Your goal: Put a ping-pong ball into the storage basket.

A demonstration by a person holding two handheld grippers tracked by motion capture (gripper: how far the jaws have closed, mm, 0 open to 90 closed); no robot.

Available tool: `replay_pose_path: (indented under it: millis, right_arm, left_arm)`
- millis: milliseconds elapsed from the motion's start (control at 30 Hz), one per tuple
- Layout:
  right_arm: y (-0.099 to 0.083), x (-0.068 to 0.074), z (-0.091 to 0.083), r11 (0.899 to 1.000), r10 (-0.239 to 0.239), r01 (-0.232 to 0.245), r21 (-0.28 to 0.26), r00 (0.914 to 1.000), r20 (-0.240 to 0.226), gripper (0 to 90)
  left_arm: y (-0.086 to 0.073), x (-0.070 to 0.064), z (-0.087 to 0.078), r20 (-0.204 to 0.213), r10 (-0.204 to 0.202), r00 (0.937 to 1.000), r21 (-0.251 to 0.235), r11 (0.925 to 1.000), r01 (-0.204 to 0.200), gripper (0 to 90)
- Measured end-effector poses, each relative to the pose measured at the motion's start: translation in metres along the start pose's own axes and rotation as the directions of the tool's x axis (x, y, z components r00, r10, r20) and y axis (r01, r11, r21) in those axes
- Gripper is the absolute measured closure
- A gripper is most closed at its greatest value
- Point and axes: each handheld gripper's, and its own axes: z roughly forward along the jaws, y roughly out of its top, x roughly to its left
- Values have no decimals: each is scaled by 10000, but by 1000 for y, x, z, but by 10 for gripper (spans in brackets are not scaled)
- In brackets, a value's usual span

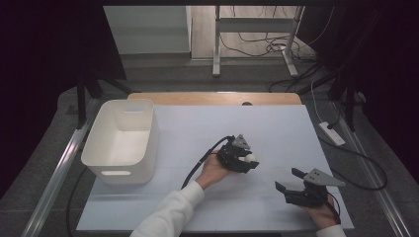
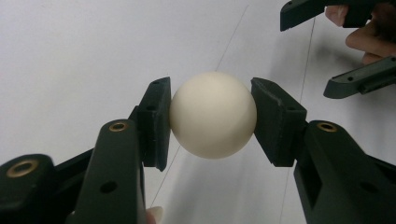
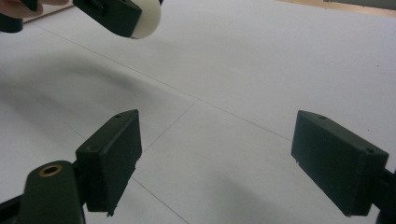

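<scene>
A cream-white ball (image 2: 213, 114) sits clamped between the two black jaws of my left gripper (image 2: 211, 122). From above, that left gripper (image 1: 251, 160) hovers over the middle of the white table sheet with the ball (image 1: 250, 158) at its tip. My right gripper (image 1: 289, 178) rests near the front right of the sheet, jaws spread wide and nothing between them. In the right gripper view its own gripper (image 3: 215, 158) frames bare sheet, and the ball (image 3: 147, 21) shows at the top left, held by the other gripper.
A white rectangular bin (image 1: 121, 140) with handle slots stands at the left of the sheet (image 1: 207, 123). A wooden table edge (image 1: 217, 98) runs along the back. Cables and a power strip (image 1: 332, 133) lie on the floor to the right.
</scene>
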Motion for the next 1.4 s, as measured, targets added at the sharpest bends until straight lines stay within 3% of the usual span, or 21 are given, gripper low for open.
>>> replay_pose_path:
  millis: [567, 1400]
  right_arm:
    - [0, 1, 1, 10000, -12, 12, 21, 10000, -12, 164]
    - [1, 0, 2, 10000, -28, 28, 8, 10000, 30, 164]
  left_arm:
    - [-2, -4, -35, -291, 40, 9996, -520, 9986, -55, 510]
    - [-13, 0, -84, -867, -236, 9960, -1251, 9921, 127, 510]
